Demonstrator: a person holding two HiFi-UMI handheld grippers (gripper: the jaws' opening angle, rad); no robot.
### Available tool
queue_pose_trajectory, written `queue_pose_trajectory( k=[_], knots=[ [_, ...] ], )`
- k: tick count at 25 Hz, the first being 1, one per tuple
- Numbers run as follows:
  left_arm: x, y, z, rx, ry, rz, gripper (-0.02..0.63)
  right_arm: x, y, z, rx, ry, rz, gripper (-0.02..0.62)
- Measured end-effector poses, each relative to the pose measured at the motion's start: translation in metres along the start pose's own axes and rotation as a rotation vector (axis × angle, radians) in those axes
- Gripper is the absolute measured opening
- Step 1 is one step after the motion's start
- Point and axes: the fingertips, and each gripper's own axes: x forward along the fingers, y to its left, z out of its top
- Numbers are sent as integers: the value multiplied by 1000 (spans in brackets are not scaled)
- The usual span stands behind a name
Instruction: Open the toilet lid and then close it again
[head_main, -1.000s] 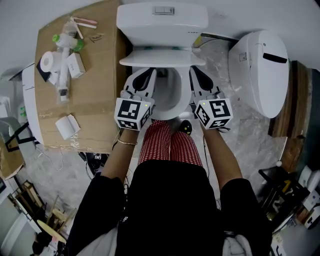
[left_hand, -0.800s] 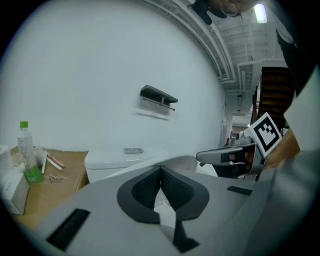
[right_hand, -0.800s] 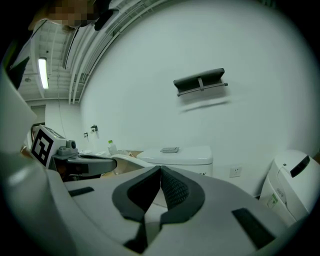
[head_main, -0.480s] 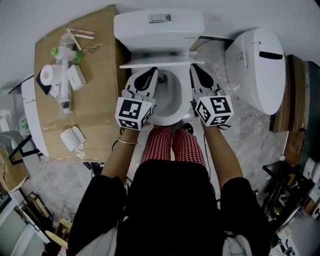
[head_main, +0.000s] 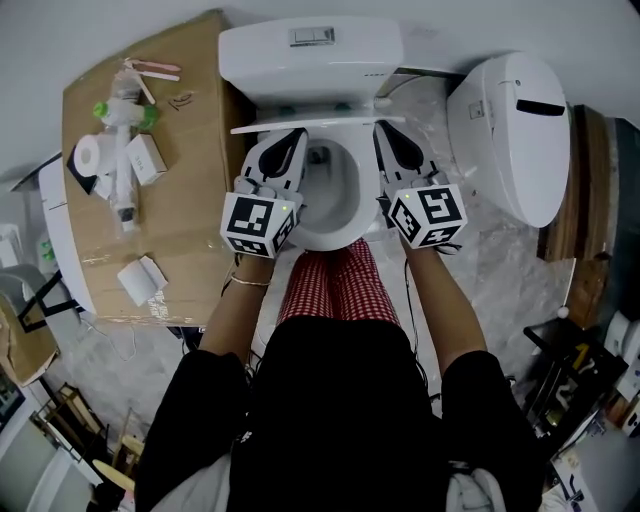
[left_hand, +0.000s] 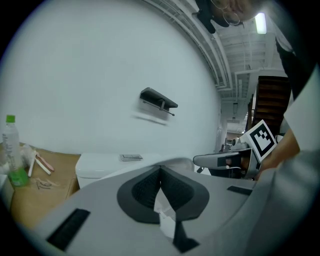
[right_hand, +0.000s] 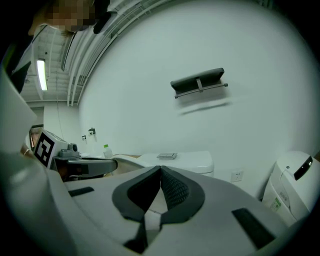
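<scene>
The toilet lid (head_main: 330, 124) stands raised almost upright against the tank (head_main: 310, 45) at 12 o'clock from the person, seen edge-on as a thin white strip above the open bowl (head_main: 335, 195). The left tool (head_main: 294, 137) reaches in along the bowl's 9 o'clock side and the right tool (head_main: 386, 131) along its 3 o'clock side, both with their tips right at the lid's lower edge. In each gripper view the dark pads meet at the tip, so both tools are closed with nothing clamped between them, and only white shows through the gap behind the pads. At 10 o'clock a cardboard-covered bench (head_main: 190, 180) carries a roll of paper (head_main: 88, 155) and small boxes. At 2 o'clock, well apart, stands a second white toilet (head_main: 510, 130).
</scene>
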Motion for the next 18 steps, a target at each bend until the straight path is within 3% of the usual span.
queue_pose_trajectory(
  k=[18],
  knots=[
    [33, 19, 17, 19, -11, 51, 3, 29, -14, 18, 26, -49, 92, 19]
  ],
)
